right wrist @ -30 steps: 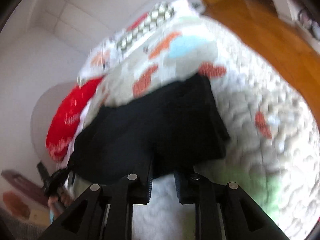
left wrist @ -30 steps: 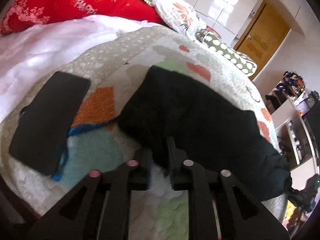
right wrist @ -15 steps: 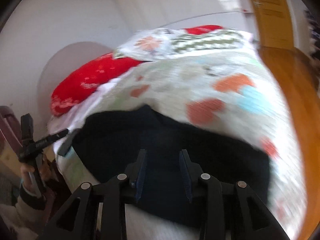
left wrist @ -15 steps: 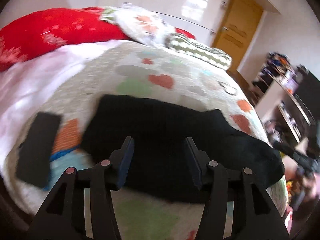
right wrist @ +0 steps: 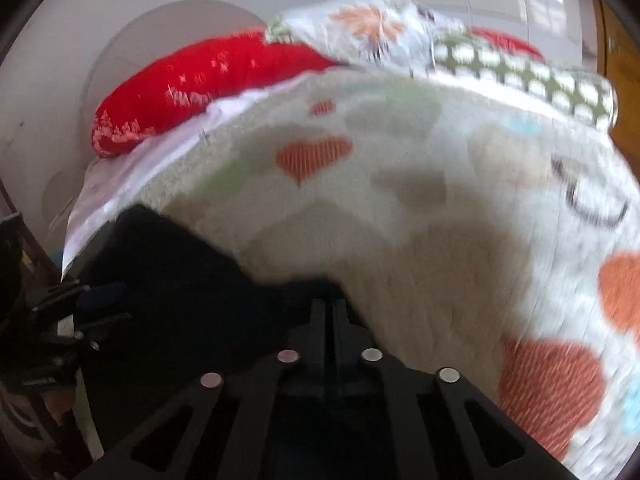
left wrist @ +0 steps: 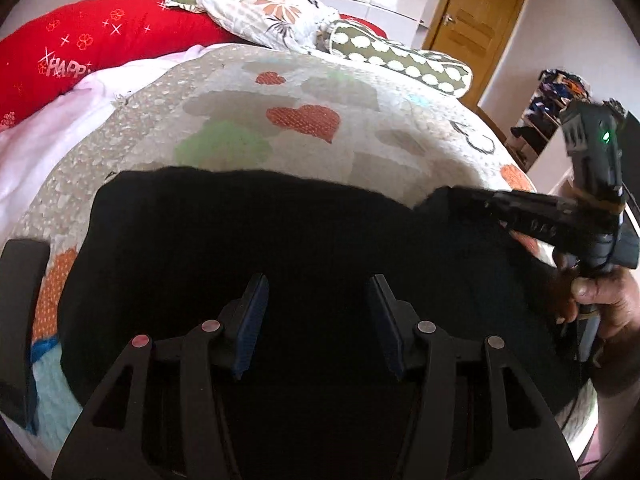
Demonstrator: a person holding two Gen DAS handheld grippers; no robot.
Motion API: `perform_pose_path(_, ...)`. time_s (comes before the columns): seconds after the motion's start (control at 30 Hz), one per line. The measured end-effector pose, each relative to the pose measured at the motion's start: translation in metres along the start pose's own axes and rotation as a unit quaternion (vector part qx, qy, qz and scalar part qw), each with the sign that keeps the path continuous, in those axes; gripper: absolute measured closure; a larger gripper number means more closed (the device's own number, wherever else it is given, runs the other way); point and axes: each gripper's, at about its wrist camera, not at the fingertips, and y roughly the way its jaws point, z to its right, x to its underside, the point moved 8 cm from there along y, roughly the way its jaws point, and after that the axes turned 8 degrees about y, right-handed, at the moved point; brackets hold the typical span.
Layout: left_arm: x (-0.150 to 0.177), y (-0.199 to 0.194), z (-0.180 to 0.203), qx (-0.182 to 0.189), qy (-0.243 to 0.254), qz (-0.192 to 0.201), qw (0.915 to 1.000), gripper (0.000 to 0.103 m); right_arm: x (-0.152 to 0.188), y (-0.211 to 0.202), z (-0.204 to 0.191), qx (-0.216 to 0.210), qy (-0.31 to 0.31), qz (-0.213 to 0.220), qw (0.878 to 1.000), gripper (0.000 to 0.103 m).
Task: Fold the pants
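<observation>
The black pants (left wrist: 280, 264) lie as a wide bundle across the frame's middle, folding unfinished. Left tongs (left wrist: 316, 320) gape wide, empty; right tongs (right wrist: 330, 316) are pinched on their corner.

We see a bed (left wrist: 360, 152) with a heart-patterned quilt, a red pillow (left wrist: 100, 48), a floral pillow (left wrist: 264, 8), a dotted cushion (left wrist: 404, 64), a wooden door (left wrist: 476, 36), pale walls and cluttered shelves (left wrist: 548, 108).
</observation>
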Motion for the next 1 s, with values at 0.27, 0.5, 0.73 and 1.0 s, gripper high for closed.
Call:
perform_pose_path(0.27, -0.003, 0.011, -0.005, -0.011, -0.003, -0.001, 0.9999, 0.051, -0.019, 0.025, 0.02, 0.053, 0.025, -0.003, 0.998, 0.102)
perform_pose_path(0.5, -0.008, -0.007, -0.021, -0.031, -0.014, 0.019, 0.9992, 0.051, 0.009, -0.045, 0.023, 0.035, 0.061, 0.033, 0.997, 0.092)
perform_pose_path(0.73, -0.006, 0.012, -0.054, -0.042, -0.056, 0.005, 0.9976, 0.051, 0.045, 0.001, -0.006, 0.008, 0.056, -0.021, 0.998, 0.076)
perform_pose_path(1.0, -0.001, -0.013, -0.068, -0.03, -0.1, 0.038, 0.9938, 0.058, 0.021, -0.019, -0.039, 0.016, 0.042, 0.013, 0.999, 0.076)
